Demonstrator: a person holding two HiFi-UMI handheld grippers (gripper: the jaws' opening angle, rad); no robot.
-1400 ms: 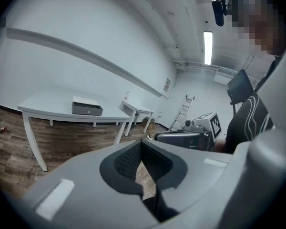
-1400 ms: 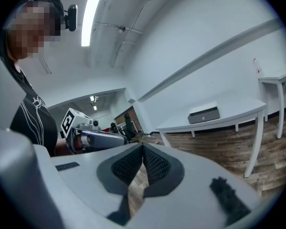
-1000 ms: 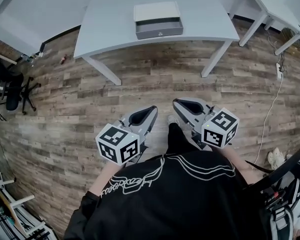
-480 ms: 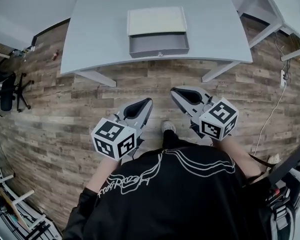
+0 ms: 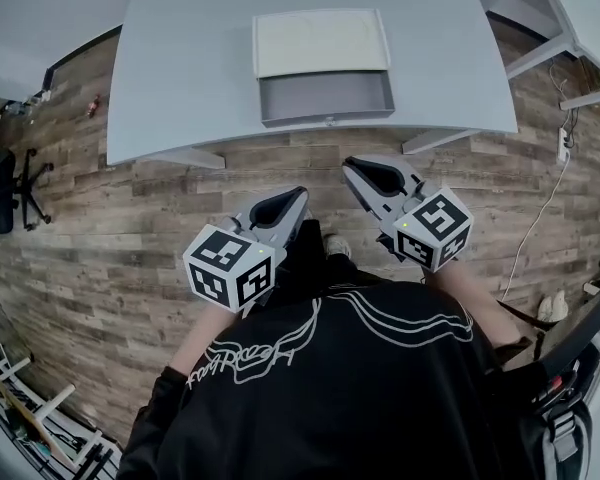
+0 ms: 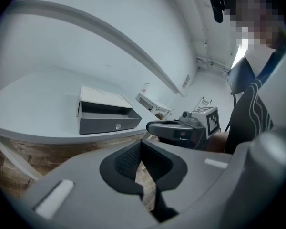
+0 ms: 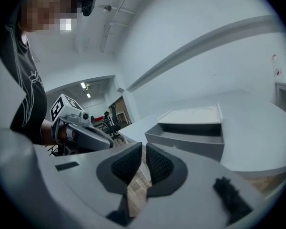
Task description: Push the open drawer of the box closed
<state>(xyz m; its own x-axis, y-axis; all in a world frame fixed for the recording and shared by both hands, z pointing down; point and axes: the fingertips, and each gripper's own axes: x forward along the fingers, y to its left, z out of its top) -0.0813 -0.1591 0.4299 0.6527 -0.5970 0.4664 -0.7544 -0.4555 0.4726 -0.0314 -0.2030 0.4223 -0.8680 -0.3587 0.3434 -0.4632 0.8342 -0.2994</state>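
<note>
**Closer to the bench, drawer still out**

The person has stepped nearer, so the box now looms larger at the front edge of the bench. Its drawer is pulled out toward them. The left tool and right tool hang short of it, each pressed nearly together on nothing. No push has begun.

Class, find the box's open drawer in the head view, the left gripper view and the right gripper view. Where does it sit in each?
Head view: open drawer at top centre, by the white table's near edge.
Left gripper view: left of centre.
Right gripper view: right of centre.
Shared landmark: the box's pale top, just above the drawer in every picture.
</note>
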